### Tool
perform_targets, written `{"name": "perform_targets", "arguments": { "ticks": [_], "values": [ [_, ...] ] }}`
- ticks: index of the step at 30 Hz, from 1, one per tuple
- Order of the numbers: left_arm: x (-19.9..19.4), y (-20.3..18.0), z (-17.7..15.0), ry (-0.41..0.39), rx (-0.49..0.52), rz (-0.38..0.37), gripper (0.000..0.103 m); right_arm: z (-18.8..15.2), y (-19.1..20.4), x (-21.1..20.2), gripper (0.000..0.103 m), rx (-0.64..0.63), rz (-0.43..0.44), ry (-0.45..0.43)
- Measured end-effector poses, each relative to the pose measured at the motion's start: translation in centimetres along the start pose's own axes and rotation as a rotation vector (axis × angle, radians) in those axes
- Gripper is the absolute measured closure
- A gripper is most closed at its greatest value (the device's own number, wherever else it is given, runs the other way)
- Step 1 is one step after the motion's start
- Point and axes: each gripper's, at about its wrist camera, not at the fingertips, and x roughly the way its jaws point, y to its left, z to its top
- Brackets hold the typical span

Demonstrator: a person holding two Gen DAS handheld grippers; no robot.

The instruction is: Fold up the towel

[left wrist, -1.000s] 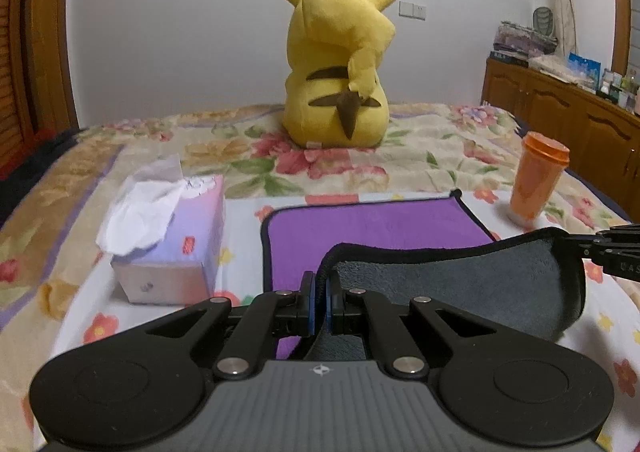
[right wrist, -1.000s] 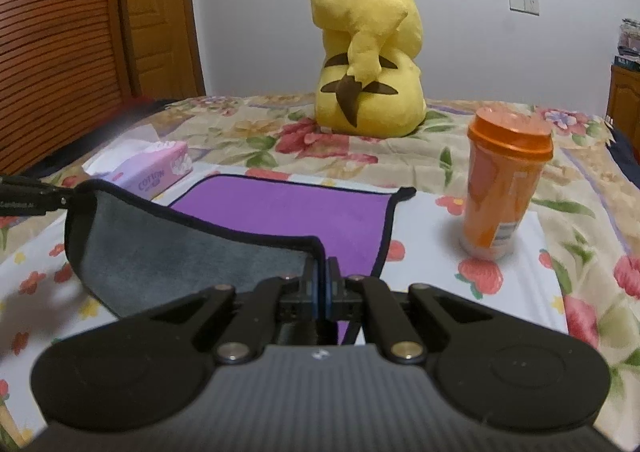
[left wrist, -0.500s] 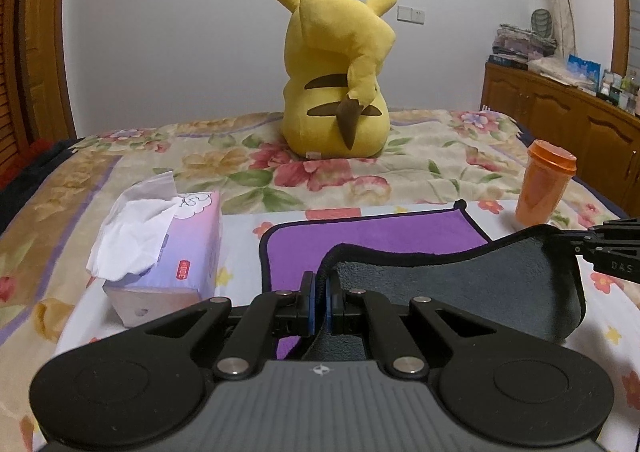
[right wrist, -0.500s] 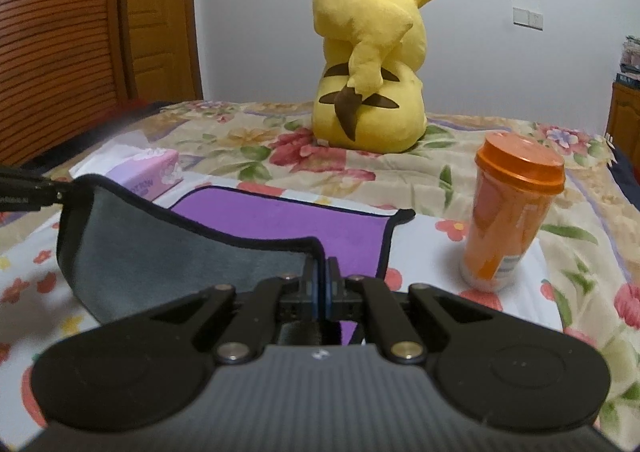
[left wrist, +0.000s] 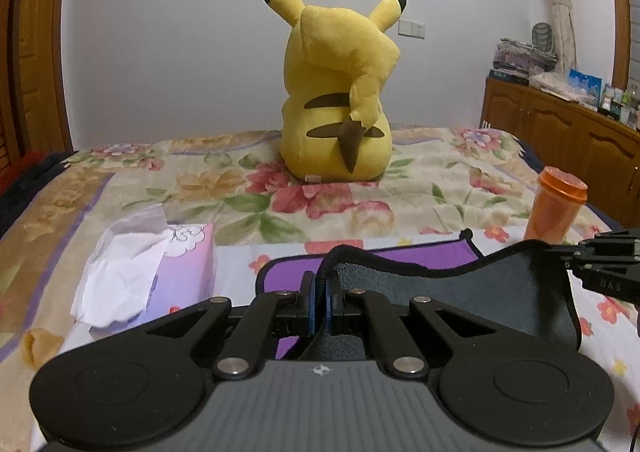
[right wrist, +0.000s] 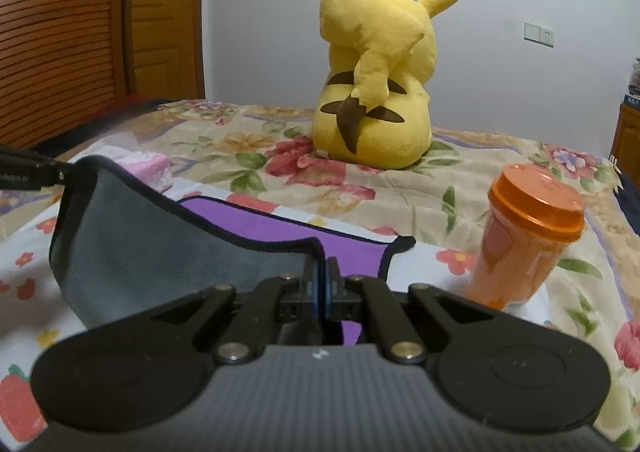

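Purple on its upper face and grey on its underside, a microfibre towel (left wrist: 460,284) is mid-fold on a floral bedspread (left wrist: 432,188): its near edge is lifted off the bed and strung between two handheld grippers, while the far half lies flat. The left gripper (left wrist: 319,292), fingers pressed together, pinches the near-left corner by its black hem; the right gripper (right wrist: 323,288), likewise clamped, pinches the near-right corner. The held edge runs left to right between them, sagging in the middle, and the flat purple half lies straight ahead of both, so the fold probably calls for carrying both corners forward together to the far hem. Neither hand looks nearer to that hem.

From the left wrist, the right gripper's tip is seen gripping the opposite corner, with a tissue box (left wrist: 176,272) just left of the towel. The right wrist shows more of the flat purple half and its far-right corner, and how near an orange lidded cup (right wrist: 528,248) stands to that side. A yellow Pikachu plush (right wrist: 376,64) sits well beyond.
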Motion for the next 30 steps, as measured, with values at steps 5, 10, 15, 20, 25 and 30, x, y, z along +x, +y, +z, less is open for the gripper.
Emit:
{"name": "perform_targets", "arguments": {
  "ticks": [5,10,15,20,25,30],
  "values": [
    [1.4,-0.2,0.1,-0.004,-0.010,0.021,0.095,0.6,-0.3,1.0,0.099,-0.028,-0.024,-0.004],
    [2.6,0.1,0.7,-0.008,-0.017,0.034,0.095,1.3,-1.0,1.9,0.099,-0.032,-0.047,-0.006],
    [3.8,0.0,1.4,-0.007,0.007,0.044,0.095,1.5,-1.0,2.6,0.099,-0.057,-0.067,-0.013],
    [4.9,0.1,2.2,-0.006,0.011,0.053,0.095,2.0,-1.1,3.5,0.099,-0.073,-0.081,-0.015],
    [6.2,0.3,2.8,0.001,0.030,0.062,0.095,2.5,-1.4,4.8,0.099,-0.084,-0.102,-0.020],
    [8.0,0.7,3.0,0.022,0.055,0.062,0.095,2.4,-1.9,6.3,0.099,-0.070,-0.113,-0.006]
  ]
}}
